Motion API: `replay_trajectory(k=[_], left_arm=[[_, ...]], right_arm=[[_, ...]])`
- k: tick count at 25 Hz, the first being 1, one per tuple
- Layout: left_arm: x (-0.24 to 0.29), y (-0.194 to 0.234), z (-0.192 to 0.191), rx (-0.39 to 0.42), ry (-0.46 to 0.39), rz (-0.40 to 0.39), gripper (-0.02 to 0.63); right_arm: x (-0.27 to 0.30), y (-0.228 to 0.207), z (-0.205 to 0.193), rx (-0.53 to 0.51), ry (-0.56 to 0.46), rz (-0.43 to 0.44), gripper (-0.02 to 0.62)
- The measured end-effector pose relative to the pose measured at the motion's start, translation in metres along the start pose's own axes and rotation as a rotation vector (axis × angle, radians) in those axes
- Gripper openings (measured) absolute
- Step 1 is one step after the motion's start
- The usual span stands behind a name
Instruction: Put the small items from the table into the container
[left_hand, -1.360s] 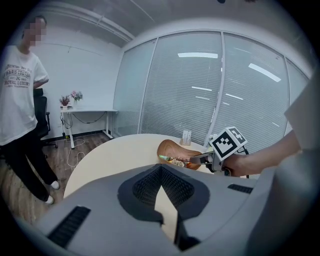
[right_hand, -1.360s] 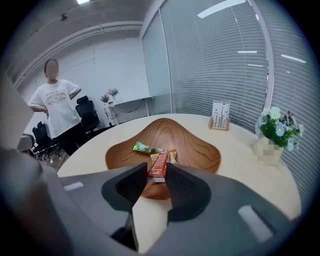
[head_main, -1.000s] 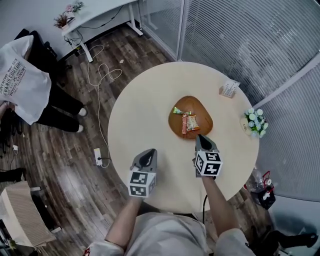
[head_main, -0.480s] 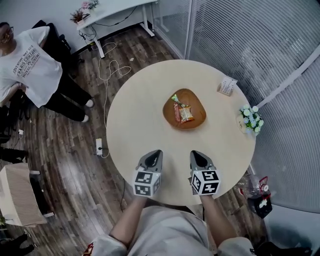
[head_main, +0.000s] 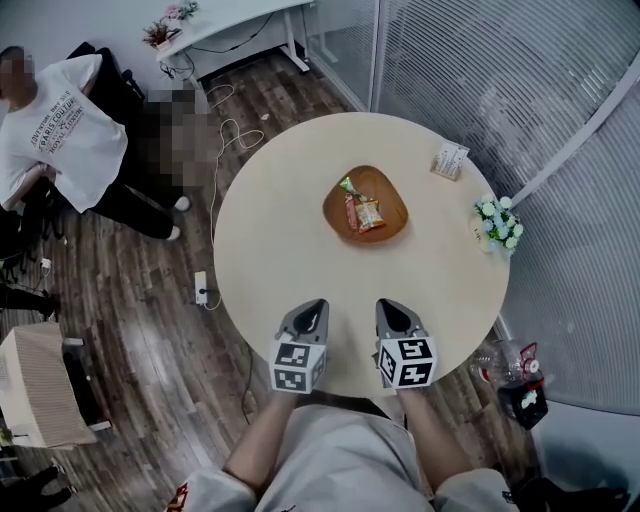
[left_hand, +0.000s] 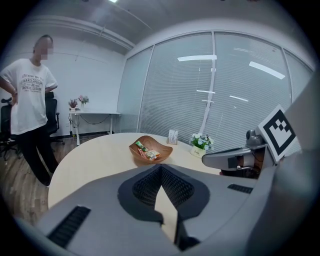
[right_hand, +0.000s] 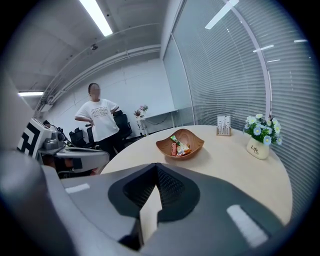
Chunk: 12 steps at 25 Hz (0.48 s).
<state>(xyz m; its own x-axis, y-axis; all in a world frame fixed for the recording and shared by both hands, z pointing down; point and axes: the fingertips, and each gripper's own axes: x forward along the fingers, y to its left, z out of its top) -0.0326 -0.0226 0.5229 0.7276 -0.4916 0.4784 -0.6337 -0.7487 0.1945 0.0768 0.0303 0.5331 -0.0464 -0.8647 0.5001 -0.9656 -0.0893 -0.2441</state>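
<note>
A brown wooden bowl (head_main: 390, 203) stands near the middle of the round pale table (head_main: 270, 230). Several small snack packets (head_main: 360, 212) lie inside it. The bowl (left_hand: 162, 150) and packets (left_hand: 146, 151) also show in the left gripper view, and the bowl (right_hand: 192, 145) in the right gripper view. My left gripper (head_main: 313, 305) and right gripper (head_main: 388, 305) hover side by side over the table's near edge, well short of the bowl. Both have their jaws shut with nothing between them. No loose small items show on the tabletop.
A small card stand (head_main: 450, 160) and a pot of white flowers (head_main: 497, 222) stand near the table's far right rim. A person in a white T-shirt (head_main: 55, 130) stands at the left. A cable and power strip (head_main: 202, 292) lie on the wooden floor.
Both grippers have drawn back from the bowl toward the table's near edge; the right one was just beside the bowl a second ago. Both stay shut.
</note>
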Motion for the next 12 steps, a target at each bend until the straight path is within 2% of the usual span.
replay_trajectory(k=[12], left_arm=[[-0.013,-0.002,-0.016,0.012,0.005,0.028,0.006]], right_arm=[[-0.013,0.006,-0.010,0.017,0.015,0.015,0.002]])
